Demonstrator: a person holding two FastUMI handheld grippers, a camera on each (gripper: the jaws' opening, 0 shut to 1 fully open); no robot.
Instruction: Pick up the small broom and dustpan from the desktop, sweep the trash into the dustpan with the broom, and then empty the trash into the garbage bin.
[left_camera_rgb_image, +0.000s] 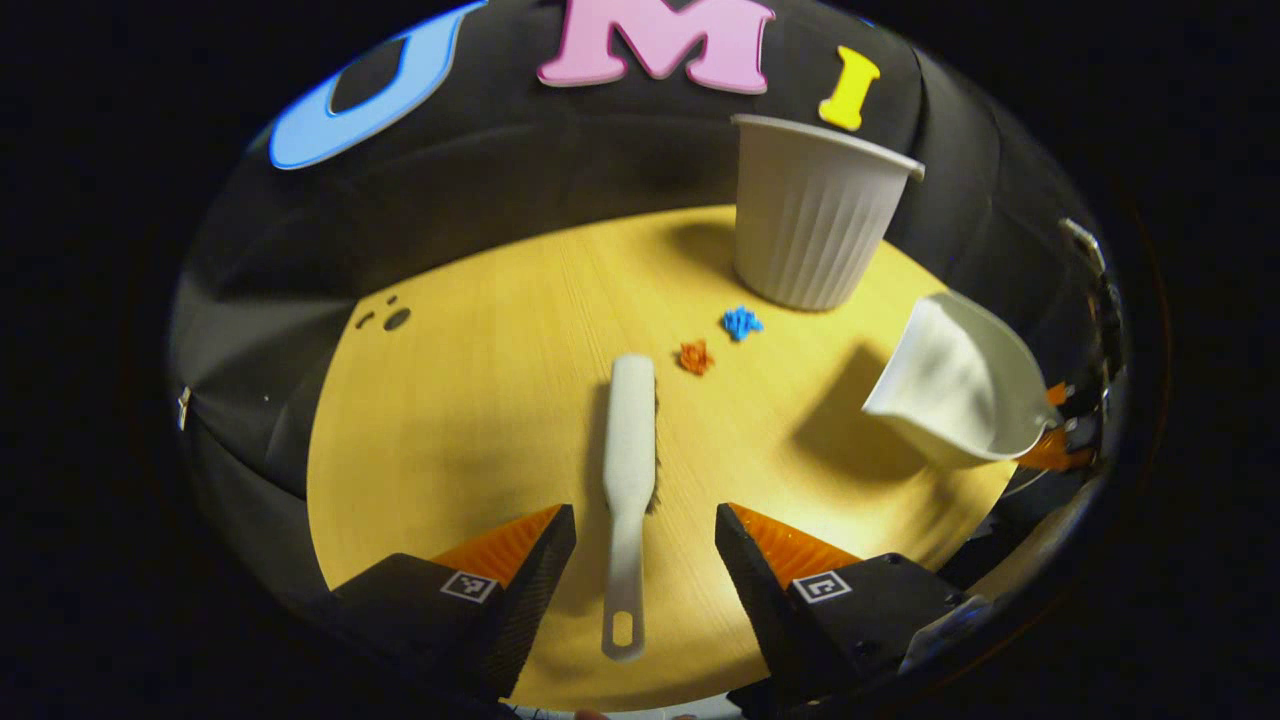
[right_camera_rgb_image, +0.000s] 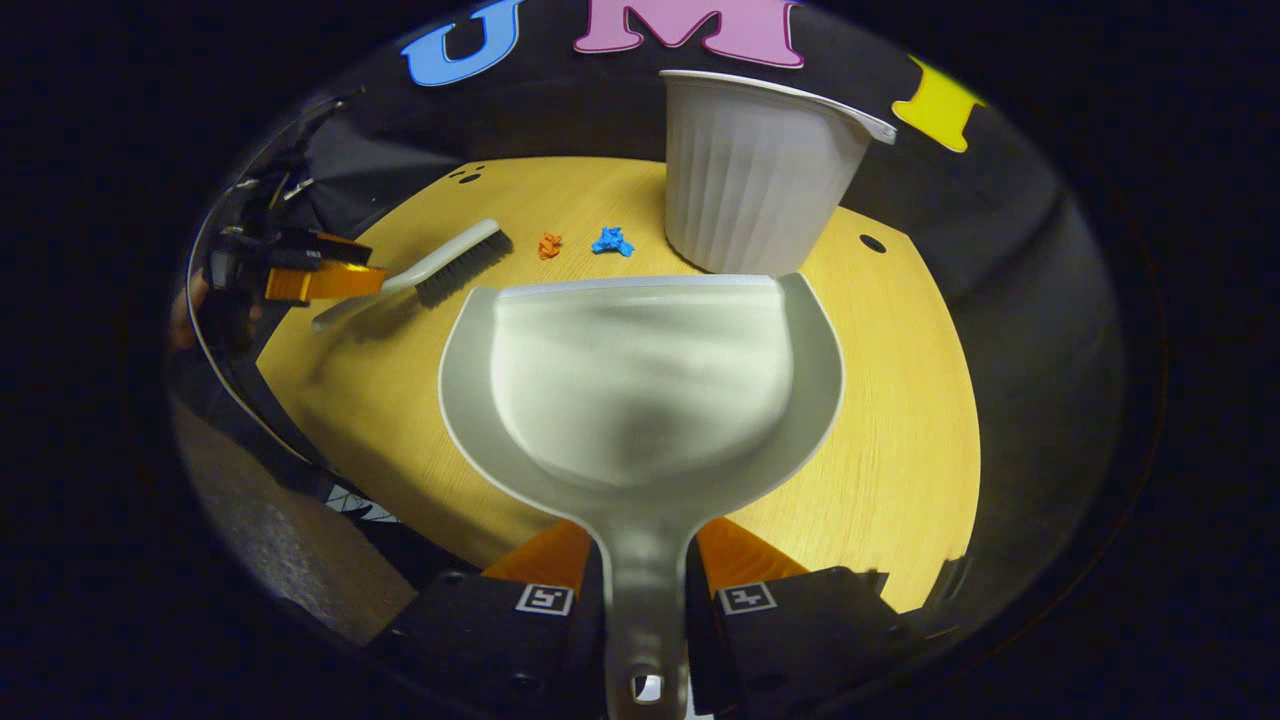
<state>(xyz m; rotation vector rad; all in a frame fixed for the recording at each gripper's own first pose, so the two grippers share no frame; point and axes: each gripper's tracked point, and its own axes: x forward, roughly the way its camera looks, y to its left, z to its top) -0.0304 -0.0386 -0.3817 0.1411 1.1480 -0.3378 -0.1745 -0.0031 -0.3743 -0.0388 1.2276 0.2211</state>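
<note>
Your left gripper (left_camera_rgb_image: 645, 540) straddles the broom (left_camera_rgb_image: 630, 440) handle at lower centre, fingers wide — close squarely; the right gripper (right_camera_rgb_image: 640, 575) already clamps the dustpan (right_camera_rgb_image: 640, 380).

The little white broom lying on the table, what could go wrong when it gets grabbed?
The left gripper has open jaws straddling the slim white plastic broom handle; closing off-centre might twist it. Its bristles lie close to the orange paper scrap and blue paper scrap, so a sudden jerk could scatter them.

Left gripper (left_camera_rgb_image: 645, 535) spread wide astride broom handle (left_camera_rgb_image: 627, 480), not touching. Orange scrap (left_camera_rgb_image: 695, 356), blue scrap (left_camera_rgb_image: 741, 322) beyond; bin (left_camera_rgb_image: 815, 215) far right.
</note>
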